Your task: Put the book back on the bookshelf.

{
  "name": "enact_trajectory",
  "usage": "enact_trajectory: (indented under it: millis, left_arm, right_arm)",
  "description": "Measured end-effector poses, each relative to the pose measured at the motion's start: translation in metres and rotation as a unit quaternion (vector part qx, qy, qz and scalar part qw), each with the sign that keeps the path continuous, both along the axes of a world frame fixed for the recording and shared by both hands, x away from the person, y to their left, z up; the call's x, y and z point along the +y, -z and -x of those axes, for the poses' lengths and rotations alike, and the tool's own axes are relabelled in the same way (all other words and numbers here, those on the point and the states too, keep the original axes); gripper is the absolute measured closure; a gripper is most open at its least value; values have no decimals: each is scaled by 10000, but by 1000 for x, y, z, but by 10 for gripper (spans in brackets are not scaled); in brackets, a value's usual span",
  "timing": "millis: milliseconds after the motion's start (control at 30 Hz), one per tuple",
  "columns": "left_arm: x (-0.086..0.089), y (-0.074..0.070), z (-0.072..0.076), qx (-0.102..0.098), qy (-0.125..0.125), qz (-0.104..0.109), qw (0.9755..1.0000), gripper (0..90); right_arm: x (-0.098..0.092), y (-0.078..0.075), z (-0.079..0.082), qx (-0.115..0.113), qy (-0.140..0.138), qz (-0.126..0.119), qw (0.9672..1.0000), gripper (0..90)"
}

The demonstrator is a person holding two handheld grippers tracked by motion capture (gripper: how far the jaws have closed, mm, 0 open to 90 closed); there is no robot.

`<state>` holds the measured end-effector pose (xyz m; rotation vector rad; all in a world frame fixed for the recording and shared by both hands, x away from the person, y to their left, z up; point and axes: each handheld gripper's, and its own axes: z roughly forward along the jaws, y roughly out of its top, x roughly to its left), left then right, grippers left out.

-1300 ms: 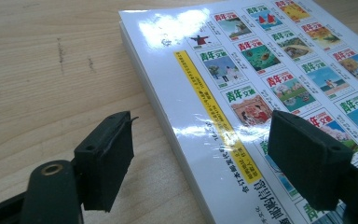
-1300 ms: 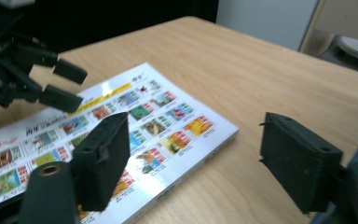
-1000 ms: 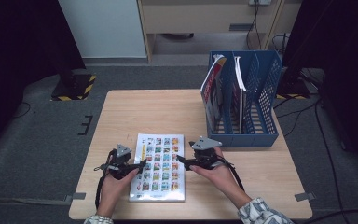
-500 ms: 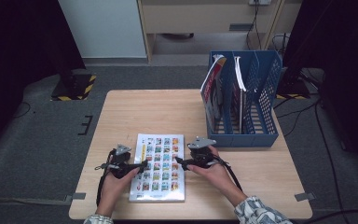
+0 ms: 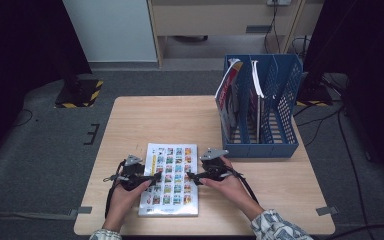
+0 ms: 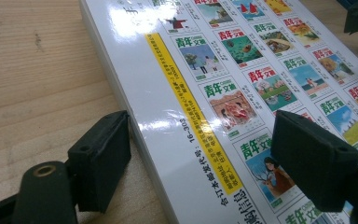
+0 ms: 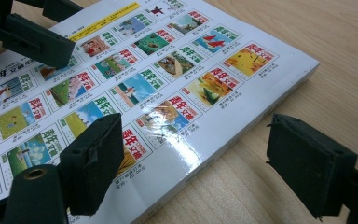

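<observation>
**Glossy book flat on tabletop, both grippers at its long edges**

Blue file rack stands well beyond the book's far right corner, holding upright magazines; nothing lies between rack and book. Book lies flat on the wooden tabletop near the person's edge, its white cover showing a grid of small coloured cover pictures and one yellow strip. Left gripper straddles the book's left edge, right gripper its right edge. Fingers of both stand apart, having just widened, and are not pressing on the book.
</observation>
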<state>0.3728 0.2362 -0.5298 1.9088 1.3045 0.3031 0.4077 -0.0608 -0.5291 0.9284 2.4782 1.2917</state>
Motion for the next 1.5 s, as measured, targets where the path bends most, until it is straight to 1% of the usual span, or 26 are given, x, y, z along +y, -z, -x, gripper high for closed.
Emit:
enact_trajectory:
  millis: [200,233,267,367,400,500,633,800,833,933,1067,1133,1200,1233,1267,1333,1467,1500]
  left_arm:
    - [-2,1,-3,-35,7,-13,10000,164]
    - [-2,1,-3,-35,7,-13,10000,162]
    - [-2,2,-5,-69,-17,-1,10000,160]
    - [-2,2,-11,-72,-48,8,10000,165]
    - [-2,2,-11,-80,-78,36,9999,171]
    - [-2,2,-12,-70,-77,28,9999,172]
    - [-2,1,-12,-42,-92,69,9999,168]
    - [-4,2,-14,-81,-56,-22,9999,150]
    - [-4,2,-15,-88,-56,-30,9999,146]
    - [-4,2,-15,-89,-36,-24,10000,143]
    - [-3,1,-15,-58,-96,3,9999,187]
    - [-1,-1,-15,18,-142,21,9999,219]
    - [0,-1,-15,13,-142,-1,9999,241]
    - [0,-2,-15,29,-135,-27,9999,252]
    - [0,-4,-15,19,-165,-63,9998,266]
    - [1,-5,-14,27,-239,-44,9997,310]
    - [4,-7,-14,25,-278,117,9995,337]
    - [4,-7,-14,25,-278,117,9995,337]
  right_arm:
    - [3,4,-3,54,34,-35,10000,192]
    - [5,5,-3,58,74,-65,9999,194]
    - [6,5,-3,62,47,-60,10000,201]
    - [8,4,-2,6,10,-10,10000,198]
    - [8,4,-1,21,-19,-1,10000,194]
    - [9,4,0,15,-32,10,10000,187]
    - [9,6,0,91,-15,-34,10000,178]
    - [9,7,-1,185,36,-100,9998,162]
    - [9,7,-1,227,48,-99,9997,158]
    - [9,7,-2,253,58,-103,9996,149]
    - [9,8,-3,325,81,-134,9993,148]
    - [10,8,-3,466,98,-163,9987,150]
    - [10,8,-3,506,79,-177,9985,147]
    - [11,9,-3,573,123,-207,9981,142]
    - [11,9,-4,579,124,-209,9980,141]
    - [11,9,-4,585,134,-221,9980,141]
    - [11,9,-3,586,137,-219,9979,140]
    - [11,9,-3,586,137,-219,9979,140]
